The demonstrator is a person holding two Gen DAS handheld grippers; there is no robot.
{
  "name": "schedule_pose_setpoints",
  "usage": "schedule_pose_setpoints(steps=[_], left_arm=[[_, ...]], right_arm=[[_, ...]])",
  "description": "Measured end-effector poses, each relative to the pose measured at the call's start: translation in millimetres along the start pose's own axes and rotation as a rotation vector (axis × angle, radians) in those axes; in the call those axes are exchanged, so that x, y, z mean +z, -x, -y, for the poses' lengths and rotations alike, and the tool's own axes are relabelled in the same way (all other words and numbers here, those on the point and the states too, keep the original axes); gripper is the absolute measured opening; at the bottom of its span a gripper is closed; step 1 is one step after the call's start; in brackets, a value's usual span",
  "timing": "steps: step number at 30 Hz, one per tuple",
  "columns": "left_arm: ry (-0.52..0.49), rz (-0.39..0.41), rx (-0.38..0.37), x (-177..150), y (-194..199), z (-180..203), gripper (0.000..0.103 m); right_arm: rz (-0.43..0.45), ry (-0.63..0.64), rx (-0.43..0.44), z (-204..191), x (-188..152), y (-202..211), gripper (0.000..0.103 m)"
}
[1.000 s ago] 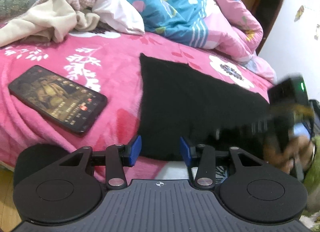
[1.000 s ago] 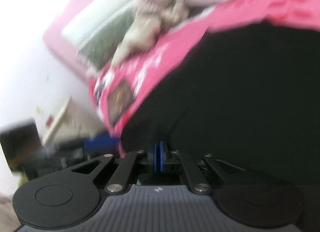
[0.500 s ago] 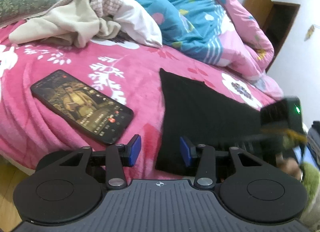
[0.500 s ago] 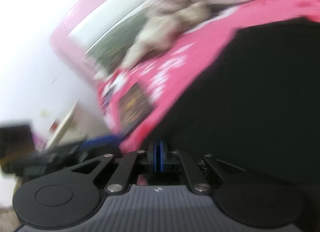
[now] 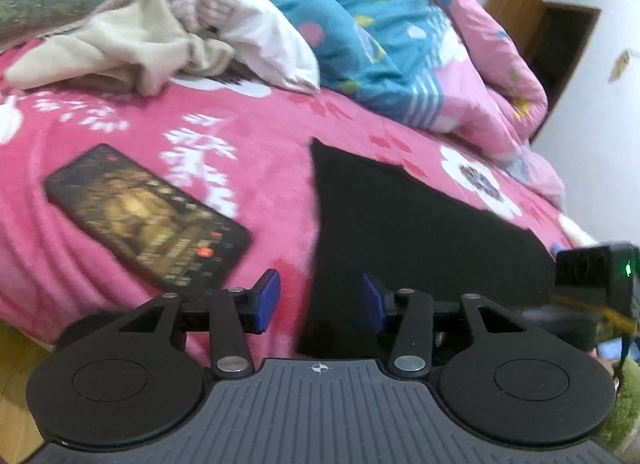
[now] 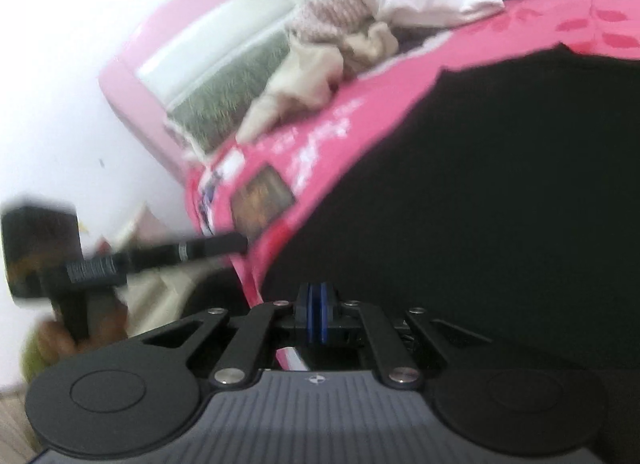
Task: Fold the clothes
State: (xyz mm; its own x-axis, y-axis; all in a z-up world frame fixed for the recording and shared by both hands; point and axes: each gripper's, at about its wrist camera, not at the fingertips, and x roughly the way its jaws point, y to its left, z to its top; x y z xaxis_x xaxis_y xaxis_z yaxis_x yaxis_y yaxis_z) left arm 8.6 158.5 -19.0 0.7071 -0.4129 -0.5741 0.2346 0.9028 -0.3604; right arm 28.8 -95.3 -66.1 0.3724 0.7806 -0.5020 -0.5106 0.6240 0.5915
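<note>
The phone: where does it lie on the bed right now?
In the left wrist view, the phone lies screen-up on the pink blanket, left of the black garment.

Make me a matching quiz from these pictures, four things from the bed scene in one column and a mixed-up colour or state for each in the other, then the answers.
Things:
1. garment
2. phone
3. left gripper
4. right gripper

States:
A. jaws shut, blue pads together
B. black, spread flat on the pink blanket
C. jaws apart, astride the garment's near edge
D. screen lit, lying face up

Pairs: 1-B, 2-D, 3-C, 4-A
</note>
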Motion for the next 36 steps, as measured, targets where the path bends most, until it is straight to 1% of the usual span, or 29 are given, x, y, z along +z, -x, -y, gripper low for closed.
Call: schedule_pose_setpoints(steps=[3, 5, 6, 7, 8, 11, 12, 13, 14, 17, 20, 21, 22, 24, 26, 27, 29, 31, 33, 36], left_arm=[[-0.044, -0.027, 0.000, -2, -9, 18, 0.047], [-0.061, -0.035, -0.018, -2, -12, 27, 0.049], [-0.069, -0.038, -0.026, -2, -14, 32, 0.052], [-0.081, -0.042, -0.031, -1, -18, 37, 0.056], [-0.093, -0.046, -0.036, 0, -22, 43, 0.057], [-0.128, -0.059, -0.051, 2, -34, 60, 0.064], [-0.141, -0.065, -0.052, 3, -38, 66, 0.067], [-0.157, -0.074, -0.044, 3, -44, 73, 0.068], [-0.170, -0.080, -0.036, 3, -49, 79, 0.069], [-0.188, -0.101, -0.001, 1, -62, 93, 0.072], [-0.195, -0.122, 0.048, -2, -70, 103, 0.083], [-0.199, -0.120, 0.066, -3, -70, 107, 0.092], [-0.203, -0.117, 0.083, -4, -69, 110, 0.101], [-0.213, -0.099, 0.118, -5, -67, 116, 0.103], [-0.229, -0.091, 0.157, -5, -67, 122, 0.103], [-0.234, -0.096, 0.178, -5, -68, 125, 0.103], [-0.237, -0.119, 0.230, -5, -73, 128, 0.103], [-0.232, -0.146, 0.268, -5, -77, 130, 0.103], [-0.224, -0.163, 0.287, -6, -79, 130, 0.103], [-0.223, -0.168, 0.306, -9, -80, 131, 0.103]], right_arm=[[-0.039, 0.006, 0.036, -2, -23, 22, 0.004], [-0.056, 0.013, 0.029, -6, -37, 39, 0.004], [-0.033, 0.012, 0.009, -7, -40, 52, 0.005], [0.014, -0.005, -0.010, -3, -40, 68, 0.005], [0.060, -0.022, -0.030, 0, -40, 84, 0.005], [0.198, -0.076, -0.092, 13, -41, 129, 0.017], [0.231, -0.100, -0.120, 20, -42, 140, 0.020], [0.258, -0.121, -0.150, 27, -44, 150, 0.021], [0.264, -0.136, -0.182, 32, -49, 157, 0.021], [0.254, -0.170, -0.260, 43, -69, 174, 0.020], [0.259, -0.229, -0.248, 44, -96, 193, 0.020], [0.261, -0.249, -0.242, 43, -103, 199, 0.021], [0.265, -0.265, -0.243, 41, -109, 205, 0.025], [0.292, -0.272, -0.278, 35, -115, 217, 0.029], [0.326, -0.278, -0.319, 31, -111, 228, 0.030], [0.344, -0.280, -0.341, 29, -107, 233, 0.033], [0.375, -0.276, -0.393, 25, -98, 242, 0.033], [0.361, -0.215, -0.493, 16, -85, 240, 0.033], [0.345, -0.152, -0.587, 7, -73, 237, 0.033], [0.294, -0.063, -0.671, -4, -64, 223, 0.034]])
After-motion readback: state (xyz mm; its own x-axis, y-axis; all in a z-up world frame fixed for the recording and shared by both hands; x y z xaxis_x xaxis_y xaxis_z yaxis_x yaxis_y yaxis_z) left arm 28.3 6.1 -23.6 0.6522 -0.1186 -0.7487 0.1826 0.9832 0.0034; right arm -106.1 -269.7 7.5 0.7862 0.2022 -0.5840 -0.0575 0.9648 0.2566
